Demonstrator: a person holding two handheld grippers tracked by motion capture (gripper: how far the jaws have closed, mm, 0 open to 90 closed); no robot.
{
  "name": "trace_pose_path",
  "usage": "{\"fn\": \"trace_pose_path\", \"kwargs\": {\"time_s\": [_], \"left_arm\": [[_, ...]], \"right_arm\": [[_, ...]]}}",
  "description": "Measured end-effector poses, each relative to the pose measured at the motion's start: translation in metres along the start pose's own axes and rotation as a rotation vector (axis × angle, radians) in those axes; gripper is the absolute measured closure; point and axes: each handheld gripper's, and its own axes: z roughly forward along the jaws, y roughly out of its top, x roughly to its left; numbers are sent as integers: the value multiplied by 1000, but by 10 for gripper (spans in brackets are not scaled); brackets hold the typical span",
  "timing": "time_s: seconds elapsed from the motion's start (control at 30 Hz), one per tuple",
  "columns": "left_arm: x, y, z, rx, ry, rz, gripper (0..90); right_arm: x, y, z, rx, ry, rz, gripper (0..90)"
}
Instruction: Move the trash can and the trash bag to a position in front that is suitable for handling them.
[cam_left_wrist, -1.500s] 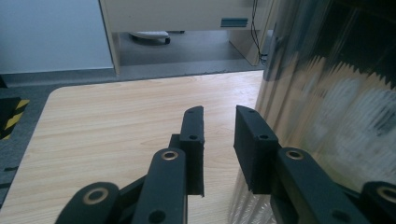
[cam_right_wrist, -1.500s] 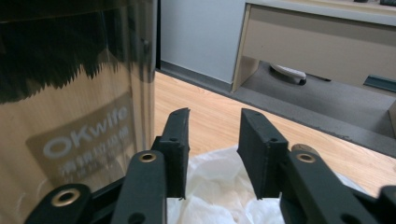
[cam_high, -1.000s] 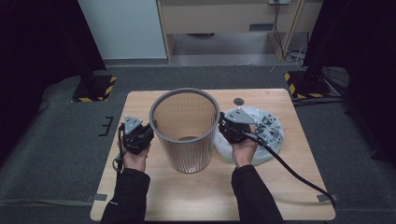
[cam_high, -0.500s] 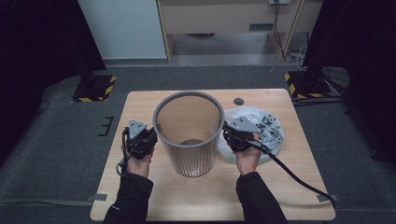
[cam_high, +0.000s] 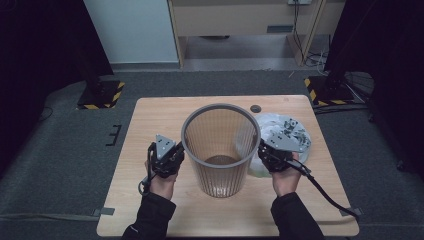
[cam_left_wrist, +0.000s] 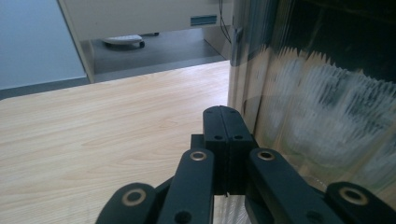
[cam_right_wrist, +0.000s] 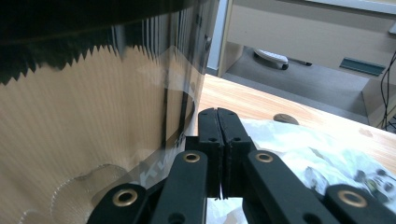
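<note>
Wooden table (cam_high: 150, 130), see-through ribbed bin (cam_high: 220, 150) (upright); both grippers (cam_high: 167, 155) (cam_high: 272, 152) clenched, empty

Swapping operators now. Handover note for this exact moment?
Left tool: shut, holding nothing, against the left side of the mesh bin.
Right tool: shut, empty, at the bin's right side.
Bin stands upright mid-table, nothing visible inside. White plastic bag lies crumpled on the table right of the bin.
Done: bin flanked by both tools.
Left: probably getting the bag into the bin; bag not yet gripped.
</note>
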Motion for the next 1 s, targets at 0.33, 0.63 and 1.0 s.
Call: {"fn": "trace_pose_path", "kwargs": {"time_s": [0.33, 0.63, 1.0], "left_arm": [[-7, 1, 5, 17, -44, 61, 839], [35, -21, 0, 116, 12, 88, 609], [74, -74, -3, 254, 79, 86, 307]], "right_arm": [[-15, -8, -16, 5, -38, -35, 766], [-60, -50, -9, 73, -110, 6, 531], [-82, -80, 5, 151, -116, 83, 327]]}}
